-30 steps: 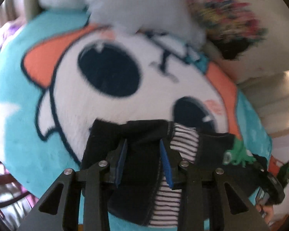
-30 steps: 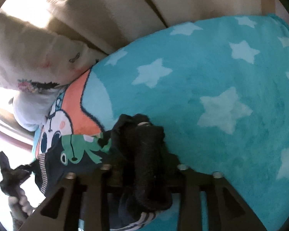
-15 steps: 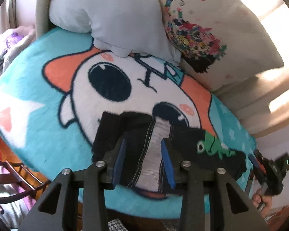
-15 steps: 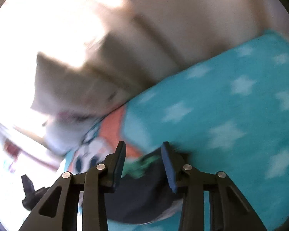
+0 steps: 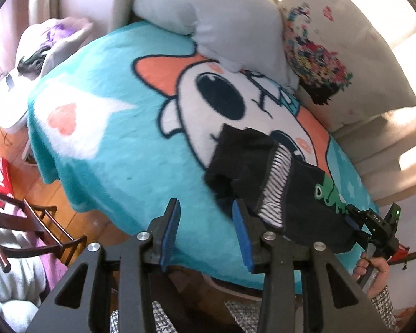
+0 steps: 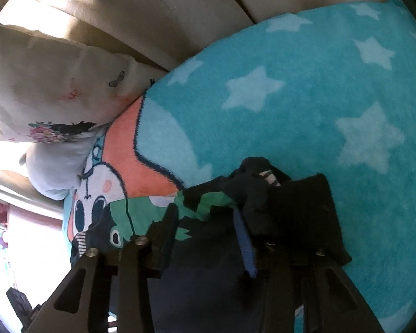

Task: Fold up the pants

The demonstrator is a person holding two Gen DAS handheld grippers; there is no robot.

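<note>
One pair of dark pants (image 5: 266, 183), one turquoise cartoon blanket (image 5: 119, 144), two pillows: one plain (image 5: 208, 14), one floral (image 5: 344, 55).

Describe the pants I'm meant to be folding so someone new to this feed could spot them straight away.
Start from the big turquoise blanket with the white cartoon face. At the near right edge of that face lie the pants, a small dark bundle. No other item on the blanket is dark, and it shows a black-and-white striped lining and a green frog print.
</note>
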